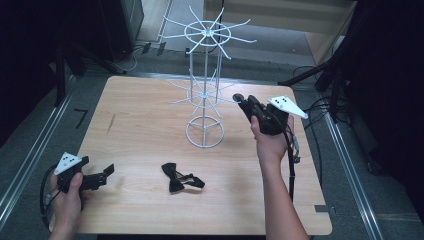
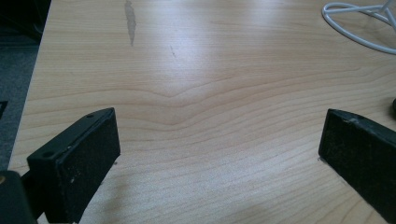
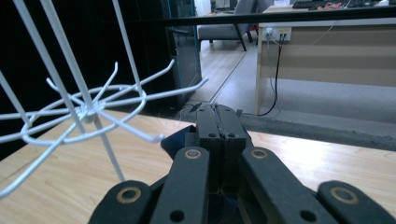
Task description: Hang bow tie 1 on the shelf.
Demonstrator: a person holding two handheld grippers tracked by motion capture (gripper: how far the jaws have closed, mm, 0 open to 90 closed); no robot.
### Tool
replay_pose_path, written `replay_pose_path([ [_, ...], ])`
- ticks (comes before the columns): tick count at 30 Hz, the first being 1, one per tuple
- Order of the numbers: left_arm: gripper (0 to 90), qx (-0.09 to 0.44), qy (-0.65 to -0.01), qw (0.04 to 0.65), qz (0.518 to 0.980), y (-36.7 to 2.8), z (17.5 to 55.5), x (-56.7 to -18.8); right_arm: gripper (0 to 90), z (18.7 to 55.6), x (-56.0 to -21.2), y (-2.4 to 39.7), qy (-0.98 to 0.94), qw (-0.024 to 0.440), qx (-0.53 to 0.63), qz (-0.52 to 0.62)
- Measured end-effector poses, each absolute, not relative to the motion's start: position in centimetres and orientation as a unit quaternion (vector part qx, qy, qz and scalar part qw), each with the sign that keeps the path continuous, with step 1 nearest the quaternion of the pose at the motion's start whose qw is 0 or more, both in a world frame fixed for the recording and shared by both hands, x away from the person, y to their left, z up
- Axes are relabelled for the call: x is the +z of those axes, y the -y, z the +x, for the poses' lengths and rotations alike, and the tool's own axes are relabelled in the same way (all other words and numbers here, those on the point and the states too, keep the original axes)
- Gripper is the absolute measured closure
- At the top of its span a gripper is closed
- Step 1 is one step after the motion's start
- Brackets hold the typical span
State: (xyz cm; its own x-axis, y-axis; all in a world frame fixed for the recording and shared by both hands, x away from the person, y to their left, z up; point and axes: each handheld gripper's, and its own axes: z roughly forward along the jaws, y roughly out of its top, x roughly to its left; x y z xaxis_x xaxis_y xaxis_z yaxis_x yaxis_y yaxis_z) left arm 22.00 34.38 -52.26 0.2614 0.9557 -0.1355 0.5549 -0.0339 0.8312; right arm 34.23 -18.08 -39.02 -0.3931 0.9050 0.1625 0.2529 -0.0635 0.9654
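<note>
A white wire rack (image 1: pixel 205 90) with two tiers of hooks stands at the middle of the wooden table (image 1: pixel 140 125). A black bow tie (image 1: pixel 181 178) lies flat in front of it. My right gripper (image 1: pixel 242 102) is raised just right of the rack's lower hooks (image 3: pixel 88 109). In the right gripper view my right gripper (image 3: pixel 218 112) has its jaws pressed together on a dark blue cloth item (image 3: pixel 175 140) that shows at their left. My left gripper (image 1: pixel 107 172) rests low at the table's front left. In its own view my left gripper (image 2: pixel 219 140) stands wide open over bare wood.
The rack's base ring (image 2: pixel 355 23) lies to the upper right of the left jaws. The table's left edge (image 2: pixel 32 93) is close to the left gripper. Dark stands and cables (image 1: pixel 320 80) surround the table, with a desk and chair beyond.
</note>
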Motion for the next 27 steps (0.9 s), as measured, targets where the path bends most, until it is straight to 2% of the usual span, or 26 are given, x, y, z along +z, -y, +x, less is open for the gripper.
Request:
replay_pose_path([
  [10, 0.0, 0.241, -0.559, 0.415, 0.676, -34.4, 22.0, -52.3, 90.0, 34.9, -38.2, 17.7, -0.617, 0.291, 0.561, 0.469],
  [27, 0.0, 0.241, -0.56, 0.416, 0.675, -34.4, 22.0, -52.3, 90.0, 33.7, -38.3, 16.6, -0.627, 0.285, 0.563, 0.456],
])
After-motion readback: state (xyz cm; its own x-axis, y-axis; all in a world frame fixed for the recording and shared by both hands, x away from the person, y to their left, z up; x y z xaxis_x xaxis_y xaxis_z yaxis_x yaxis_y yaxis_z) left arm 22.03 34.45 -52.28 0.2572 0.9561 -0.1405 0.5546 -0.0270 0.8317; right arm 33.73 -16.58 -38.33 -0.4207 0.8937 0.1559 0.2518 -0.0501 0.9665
